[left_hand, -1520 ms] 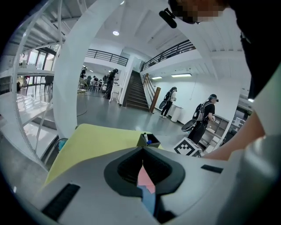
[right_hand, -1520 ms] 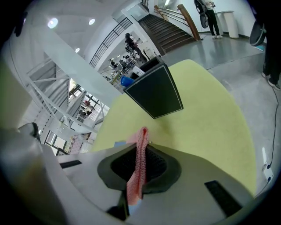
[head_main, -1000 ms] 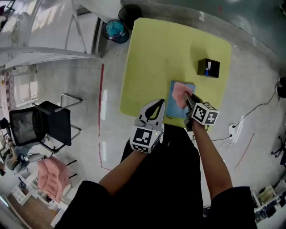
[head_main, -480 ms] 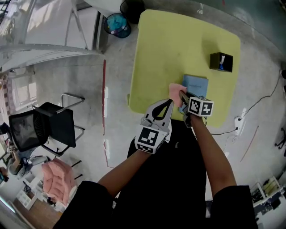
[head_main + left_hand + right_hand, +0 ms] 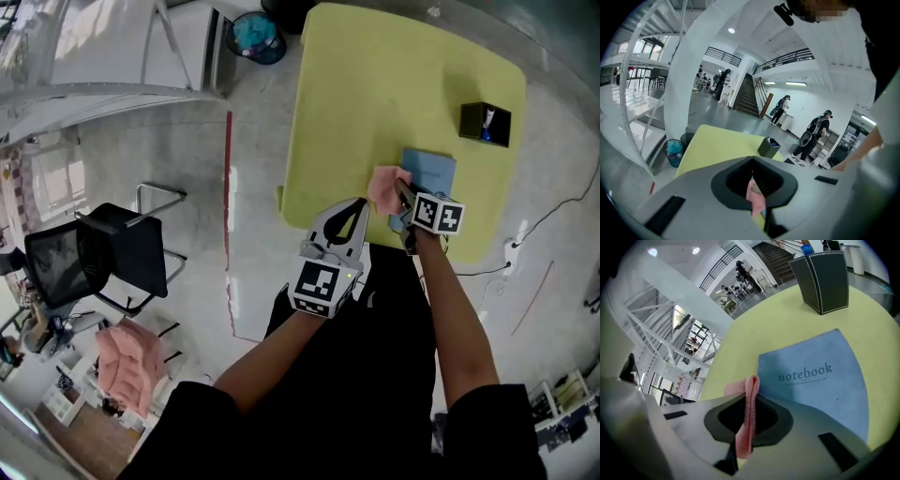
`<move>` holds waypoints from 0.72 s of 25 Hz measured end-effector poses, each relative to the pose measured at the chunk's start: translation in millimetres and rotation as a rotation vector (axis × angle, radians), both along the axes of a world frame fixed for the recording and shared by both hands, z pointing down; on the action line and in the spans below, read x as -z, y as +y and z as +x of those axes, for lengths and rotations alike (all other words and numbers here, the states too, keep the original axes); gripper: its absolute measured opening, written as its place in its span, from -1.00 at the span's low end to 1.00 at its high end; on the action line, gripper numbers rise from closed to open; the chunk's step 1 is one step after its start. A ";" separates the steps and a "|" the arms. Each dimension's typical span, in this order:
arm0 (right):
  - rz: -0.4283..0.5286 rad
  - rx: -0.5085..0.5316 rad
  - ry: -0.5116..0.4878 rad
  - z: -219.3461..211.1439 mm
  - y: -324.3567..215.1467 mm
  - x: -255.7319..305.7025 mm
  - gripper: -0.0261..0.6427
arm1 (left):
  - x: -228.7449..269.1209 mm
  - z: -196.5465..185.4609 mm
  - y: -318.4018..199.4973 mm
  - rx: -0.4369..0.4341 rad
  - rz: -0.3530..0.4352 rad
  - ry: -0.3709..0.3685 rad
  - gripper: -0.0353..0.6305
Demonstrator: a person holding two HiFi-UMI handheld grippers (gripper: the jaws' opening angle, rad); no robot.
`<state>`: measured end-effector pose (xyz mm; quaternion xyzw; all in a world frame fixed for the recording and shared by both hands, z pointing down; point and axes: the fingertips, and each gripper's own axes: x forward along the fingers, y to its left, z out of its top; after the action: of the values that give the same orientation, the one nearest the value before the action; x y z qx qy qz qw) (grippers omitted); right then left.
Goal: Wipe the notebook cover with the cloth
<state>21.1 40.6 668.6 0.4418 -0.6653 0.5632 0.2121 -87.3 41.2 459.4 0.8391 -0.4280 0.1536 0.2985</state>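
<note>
The blue notebook (image 5: pixel 431 172) lies on the yellow-green table (image 5: pixel 366 94), near its front edge; the cover reads "notebook" (image 5: pixel 811 376). My right gripper (image 5: pixel 401 194) is shut on the pink cloth (image 5: pixel 383 187), which hangs just off the notebook's left edge. In the right gripper view the cloth (image 5: pixel 747 413) is pinched as a thin fold between the jaws of the right gripper (image 5: pixel 750 401). My left gripper (image 5: pixel 357 204) hovers at the table's front edge, left of the cloth, jaws together with nothing in them. Past the left gripper (image 5: pixel 753 160) a bit of cloth (image 5: pixel 756 199) shows.
A black pen holder (image 5: pixel 486 123) stands on the table beyond the notebook. On the floor are a bin with blue contents (image 5: pixel 255 36), a black chair (image 5: pixel 103 258) and a white power strip (image 5: pixel 513 253). Several people stand far off in the hall (image 5: pixel 819 131).
My right gripper has dragged the pink cloth leftward across the notebook cover to its left edge. The left gripper has stayed beside it, shut.
</note>
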 end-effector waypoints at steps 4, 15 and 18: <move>0.013 0.046 -0.016 -1.4 3.0 -3.0 -0.81 | -0.2 11.3 -3.7 -0.018 0.020 -0.019 -0.85; -0.009 0.063 -0.055 6.5 5.8 -7.0 -0.81 | 5.1 36.5 7.0 -0.025 0.015 -0.036 -0.85; -0.017 0.062 -0.079 8.7 5.8 -5.6 -0.81 | 6.9 40.4 8.4 -0.010 0.014 -0.030 -0.85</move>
<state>29.8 46.3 674.3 0.3968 -0.6817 0.5789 0.2066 -47.0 49.6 452.6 0.8408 -0.4294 0.1649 0.2853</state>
